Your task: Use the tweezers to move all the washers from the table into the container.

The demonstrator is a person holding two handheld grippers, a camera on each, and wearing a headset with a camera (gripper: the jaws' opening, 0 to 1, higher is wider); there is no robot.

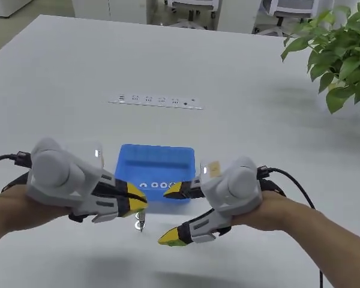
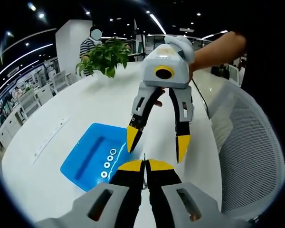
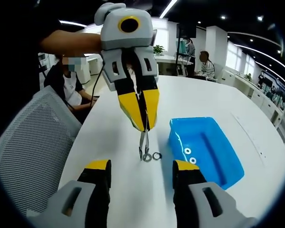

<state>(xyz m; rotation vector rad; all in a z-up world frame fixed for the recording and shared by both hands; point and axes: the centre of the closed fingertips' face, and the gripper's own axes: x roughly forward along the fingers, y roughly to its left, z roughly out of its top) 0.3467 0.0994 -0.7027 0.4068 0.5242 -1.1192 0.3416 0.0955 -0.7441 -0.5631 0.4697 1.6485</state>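
My left gripper point(image 1: 138, 201) is shut on thin metal tweezers point(image 1: 141, 222), which point down at the white table. In the right gripper view the tweezers point(image 3: 144, 140) hang from the left gripper point(image 3: 142, 124), their tips at one washer point(image 3: 146, 157) on the table, with a second washer point(image 3: 157, 155) right beside it. The blue container point(image 1: 156, 157) stands just behind both grippers and holds several washers point(image 1: 159, 185). My right gripper point(image 1: 166, 216) faces the left one, open with nothing between its jaws. In the left gripper view the container point(image 2: 88, 159) lies to the left.
A white power strip point(image 1: 156, 101) lies further back on the table point(image 1: 240, 120). A potted green plant point(image 1: 339, 54) stands at the far right. A mesh chair back point(image 3: 28, 137) is near the table edge, and people sit in the background.
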